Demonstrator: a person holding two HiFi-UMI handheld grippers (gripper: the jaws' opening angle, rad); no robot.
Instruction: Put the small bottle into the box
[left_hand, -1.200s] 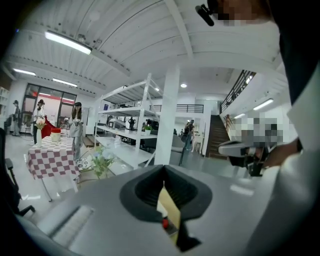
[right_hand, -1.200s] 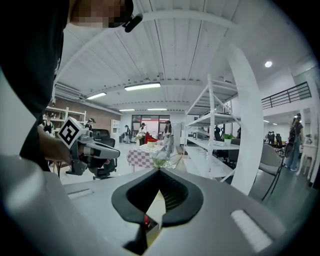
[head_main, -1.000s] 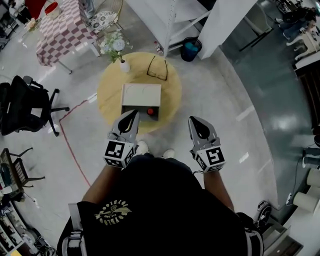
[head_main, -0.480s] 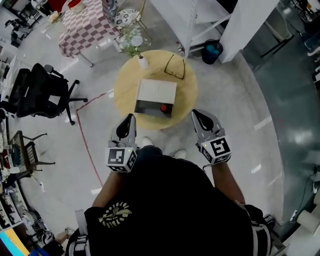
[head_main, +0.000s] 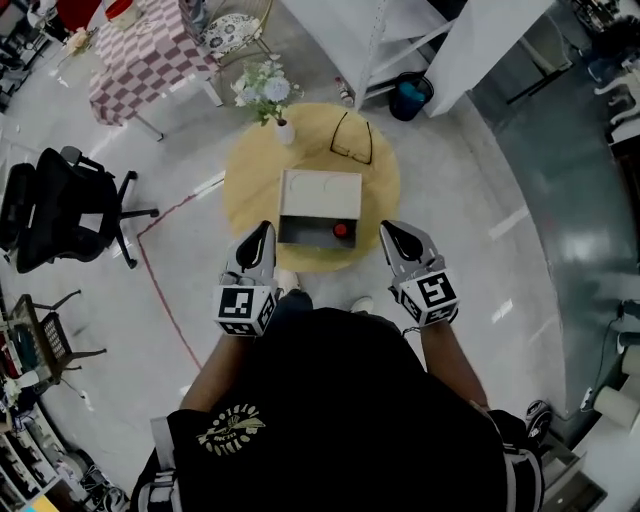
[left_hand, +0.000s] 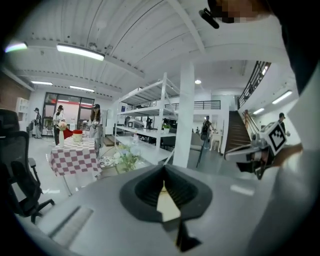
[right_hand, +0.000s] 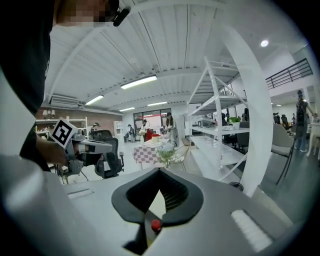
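Hovering, my left gripper (head_main: 263, 232) and right gripper (head_main: 390, 232) both have their fingers pressed together, empty. Just beyond, on the round counter (head_main: 248, 175), the small red-capped bottle (head_main: 342, 230) sits at the dark near side of the box (head_main: 320, 190). I judge it light, rigid and slick; I'd pinch its body below the cap.

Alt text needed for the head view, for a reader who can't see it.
From above, a person holds the left gripper and right gripper, fingers together and empty, just short of a round table. On it is a white box with a small red-topped item at its near side. A flower vase and glasses sit beyond.
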